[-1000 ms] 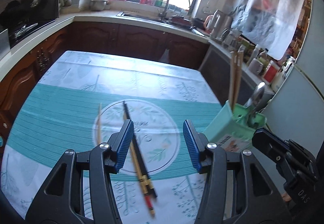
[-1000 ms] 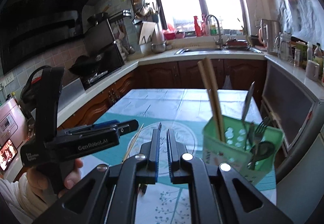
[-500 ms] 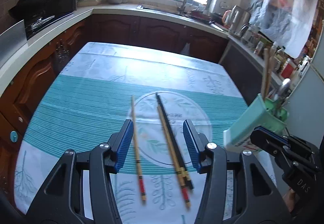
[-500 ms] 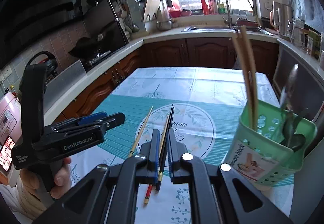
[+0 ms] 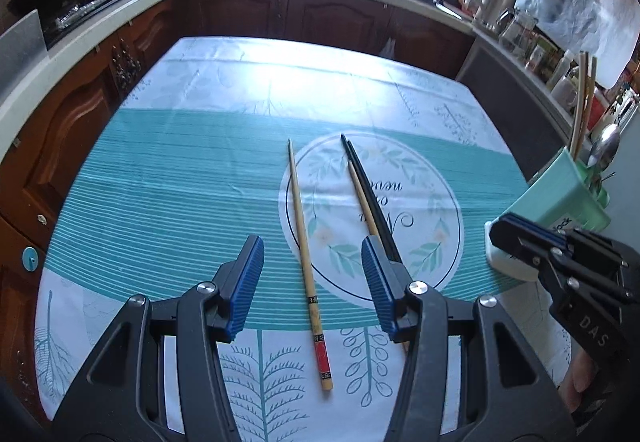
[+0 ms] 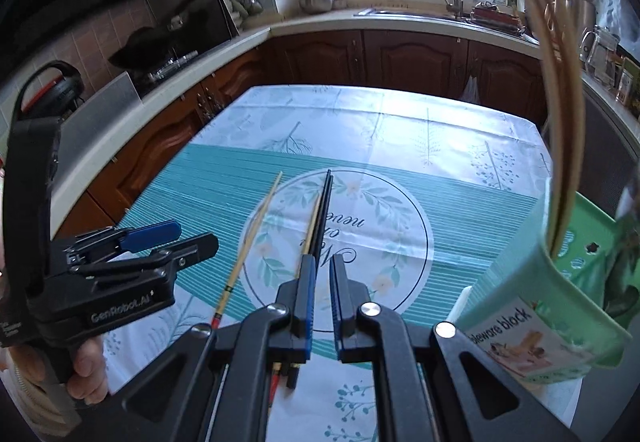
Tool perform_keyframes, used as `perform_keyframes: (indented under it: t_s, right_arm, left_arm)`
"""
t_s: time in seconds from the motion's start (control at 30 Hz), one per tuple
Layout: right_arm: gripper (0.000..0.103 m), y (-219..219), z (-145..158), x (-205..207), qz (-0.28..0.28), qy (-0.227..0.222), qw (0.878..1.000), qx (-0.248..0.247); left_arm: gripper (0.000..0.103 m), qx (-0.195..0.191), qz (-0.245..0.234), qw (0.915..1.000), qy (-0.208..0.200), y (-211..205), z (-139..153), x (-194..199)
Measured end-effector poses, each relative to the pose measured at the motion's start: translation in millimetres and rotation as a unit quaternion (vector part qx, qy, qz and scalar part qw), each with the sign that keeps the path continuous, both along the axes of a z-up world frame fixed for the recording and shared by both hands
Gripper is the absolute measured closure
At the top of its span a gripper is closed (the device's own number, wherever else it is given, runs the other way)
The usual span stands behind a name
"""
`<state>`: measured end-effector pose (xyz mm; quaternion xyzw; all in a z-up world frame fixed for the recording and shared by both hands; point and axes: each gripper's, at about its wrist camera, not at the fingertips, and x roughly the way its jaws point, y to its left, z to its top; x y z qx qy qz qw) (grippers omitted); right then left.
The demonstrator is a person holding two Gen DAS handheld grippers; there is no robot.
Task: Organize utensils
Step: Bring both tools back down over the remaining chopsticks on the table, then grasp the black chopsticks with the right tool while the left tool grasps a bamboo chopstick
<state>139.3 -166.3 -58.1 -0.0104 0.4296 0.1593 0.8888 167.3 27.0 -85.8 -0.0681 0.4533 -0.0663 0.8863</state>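
In the left wrist view, the left gripper [image 5: 312, 288] hangs wide apart above a lone bamboo chopstick [image 5: 306, 262] on the tablecloth [image 5: 168, 202]; black chopsticks [image 5: 370, 194] lie just right. In the right wrist view, the right gripper [image 6: 322, 300] is narrowed, empty, beside the green holder [image 6: 560, 306].

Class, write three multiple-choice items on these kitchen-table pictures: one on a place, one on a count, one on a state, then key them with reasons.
1. Where does the green utensil holder stand?
A. table's right edge
B. table's middle
C. on the counter

2. How many chopsticks lie on the tablecloth?
A. two
B. four
C. six

3. How is the left gripper?
A. shut on a spoon
B. open, empty
C. shut on a chopstick

Key:
1 A, it stands at the right edge.
2 B, two bamboo chopsticks, two black chopsticks.
3 B, its fingers stand wide apart.
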Motion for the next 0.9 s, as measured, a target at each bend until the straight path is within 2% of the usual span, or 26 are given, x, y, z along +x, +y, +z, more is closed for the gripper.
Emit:
perform_keyframes:
  t_s: [0.23,0.4,0.63,0.7,0.83,0.9]
  right_arm:
    - [0.096,5,-14,24,0.002,0.039,0.999,-0.008]
    - [0.096,4,-23,51,-0.006,0.084,0.996,0.007]
    - [0.095,21,-43,77,0.006,0.148,0.989,0.003]
    - [0.095,26,-52,86,0.004,0.175,0.985,0.008]
    - [0.095,26,-63,102,-0.005,0.203,0.979,0.013]
    - [0.095,26,-67,108,-0.015,0.209,0.978,0.003]
  left_arm:
    - [0.053,-0.011,-0.023,0.9991,0.034,-3,-19,15]
    - [0.052,-0.01,-0.039,0.9976,0.057,-5,-31,29]
    - [0.052,-0.039,-0.049,0.9914,0.115,0,-46,65]
    - [0.053,-0.037,-0.041,0.9887,0.139,3,-53,79]
    - [0.062,-0.032,-0.033,0.9865,0.157,4,-57,93]
    - [0.062,-0.037,-0.035,0.9858,0.16,3,-56,98]
